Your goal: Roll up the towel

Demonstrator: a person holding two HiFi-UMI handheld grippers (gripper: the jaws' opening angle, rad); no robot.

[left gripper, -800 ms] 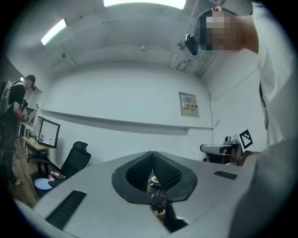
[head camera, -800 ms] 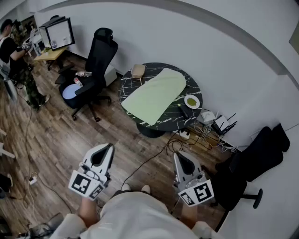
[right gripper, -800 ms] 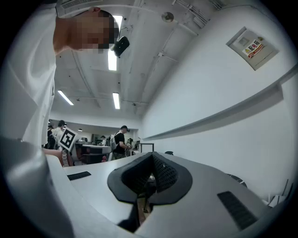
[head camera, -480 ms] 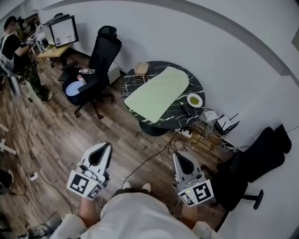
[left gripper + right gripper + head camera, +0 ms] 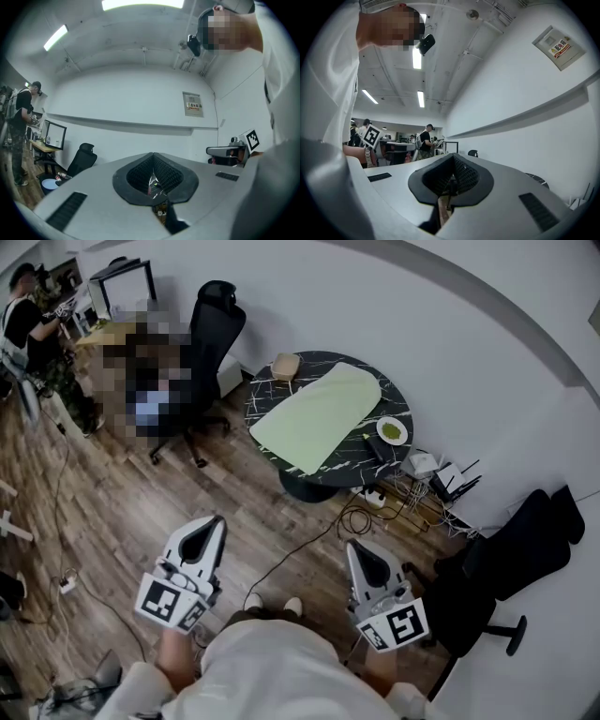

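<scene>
Person in a loose white shirt (image 5: 267,673), pale shoe toes (image 5: 253,601) showing below, left gripper (image 5: 216,522) and right gripper (image 5: 354,547) with light grey wedge-shaped shells, black ribbed teardrop pads, dark slotted vents, each carrying a white marker cube (image 5: 172,603) printed with black squares

No print is legible (the wall sign (image 5: 559,45) is too small).

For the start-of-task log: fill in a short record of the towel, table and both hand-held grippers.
towel: spread flat on the table, not rolled
table: round, dark; also bears a plate and a box
left hand-held gripper: shut, empty, away from the table
right hand-held gripper: shut, empty, away from the table
</scene>
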